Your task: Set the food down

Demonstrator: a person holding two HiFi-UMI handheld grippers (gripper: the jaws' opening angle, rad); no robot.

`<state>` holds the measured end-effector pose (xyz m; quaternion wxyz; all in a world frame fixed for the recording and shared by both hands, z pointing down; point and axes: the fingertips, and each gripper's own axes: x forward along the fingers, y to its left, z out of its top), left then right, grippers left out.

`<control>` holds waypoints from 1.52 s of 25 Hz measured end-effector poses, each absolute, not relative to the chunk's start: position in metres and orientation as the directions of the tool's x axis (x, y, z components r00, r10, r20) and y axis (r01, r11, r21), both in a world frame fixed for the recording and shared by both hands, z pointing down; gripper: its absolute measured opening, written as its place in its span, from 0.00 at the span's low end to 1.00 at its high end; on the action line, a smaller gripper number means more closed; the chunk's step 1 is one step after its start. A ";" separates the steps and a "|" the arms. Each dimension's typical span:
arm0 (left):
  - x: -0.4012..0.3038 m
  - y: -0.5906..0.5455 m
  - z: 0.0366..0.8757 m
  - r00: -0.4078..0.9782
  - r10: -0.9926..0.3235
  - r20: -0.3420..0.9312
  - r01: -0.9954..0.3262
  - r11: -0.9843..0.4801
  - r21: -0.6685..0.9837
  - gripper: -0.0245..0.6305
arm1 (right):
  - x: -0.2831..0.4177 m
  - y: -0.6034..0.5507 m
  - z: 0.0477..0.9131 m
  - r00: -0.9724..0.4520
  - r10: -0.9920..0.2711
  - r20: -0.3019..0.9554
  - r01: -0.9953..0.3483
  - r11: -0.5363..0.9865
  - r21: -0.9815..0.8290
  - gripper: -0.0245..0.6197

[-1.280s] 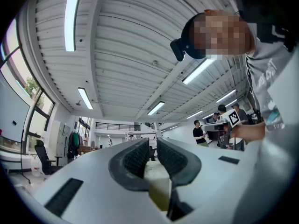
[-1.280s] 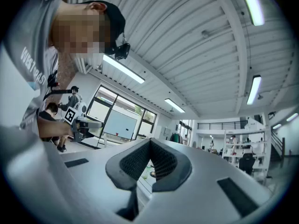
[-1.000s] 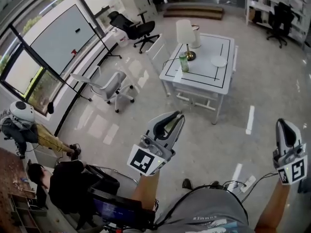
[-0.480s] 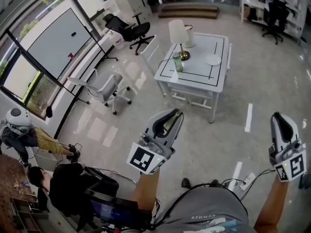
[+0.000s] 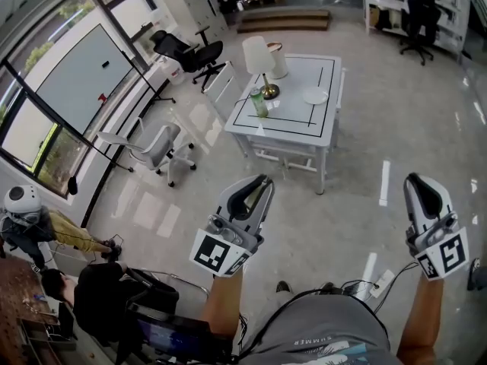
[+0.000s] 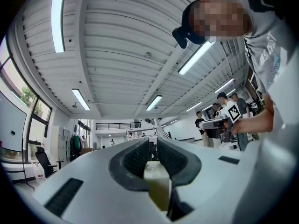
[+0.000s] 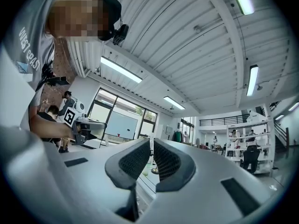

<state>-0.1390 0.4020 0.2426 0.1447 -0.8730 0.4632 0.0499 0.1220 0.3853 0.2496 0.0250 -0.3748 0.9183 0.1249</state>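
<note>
A square white tabletop (image 5: 300, 120) edged with black lines stands well ahead of the left fingers (image 5: 264, 191). It carries a white-shaded lamp on a brass base (image 5: 258, 54), a translucent green bottle (image 5: 259, 103) just beside the lamp, and a round white plate (image 5: 315, 95). A grey swivel chair (image 5: 156, 147) stands on the floor to the left of those fingers.

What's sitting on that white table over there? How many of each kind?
Lamp: 1
Green bottle: 1
White plate: 1
White cylinder: 1
Total: 4
</note>
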 end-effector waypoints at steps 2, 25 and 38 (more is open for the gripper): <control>-0.133 0.400 0.246 0.559 -0.800 -0.219 -0.828 -0.522 -0.205 0.13 | 0.124 0.382 0.252 -0.727 -0.673 -0.137 -0.685 0.696 0.214 0.05; -0.201 0.318 0.249 0.607 -0.760 -0.234 -0.795 -0.584 -0.166 0.13 | 0.046 0.312 0.253 -0.675 -0.732 -0.092 -0.732 0.650 0.205 0.05; -0.229 0.278 0.255 0.632 -0.734 -0.247 -0.774 -0.617 -0.146 0.13 | 0.012 0.277 0.256 -0.657 -0.751 -0.069 -0.745 0.632 0.215 0.05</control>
